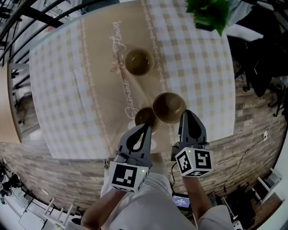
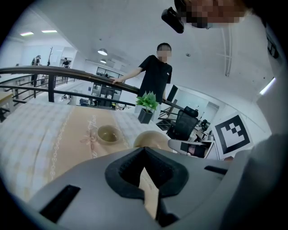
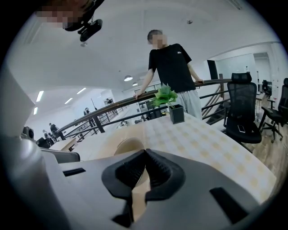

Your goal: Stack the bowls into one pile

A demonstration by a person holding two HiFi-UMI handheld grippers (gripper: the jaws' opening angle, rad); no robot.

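Three brown bowls stand on the checked tablecloth. The far bowl (image 1: 139, 61) (image 2: 108, 134) sits alone mid-table. A wider bowl (image 1: 169, 107) (image 2: 150, 139) (image 3: 128, 146) and a small bowl (image 1: 145, 117) stand side by side near the front edge. My left gripper (image 1: 147, 126) (image 2: 144, 149) is shut and empty, with its tip just short of the small bowl, which its own view hides. My right gripper (image 1: 185, 112) (image 3: 145, 152) is also shut and empty, with its tip at the wide bowl's right rim.
A potted plant (image 1: 209, 11) (image 2: 146, 108) (image 3: 173, 105) stands at the table's far right corner. A person in a black shirt (image 2: 155, 78) (image 3: 173, 72) leans on the railing behind it. The table's front edge (image 1: 135, 152) lies under my grippers, and office chairs (image 3: 240, 112) stand to the right.
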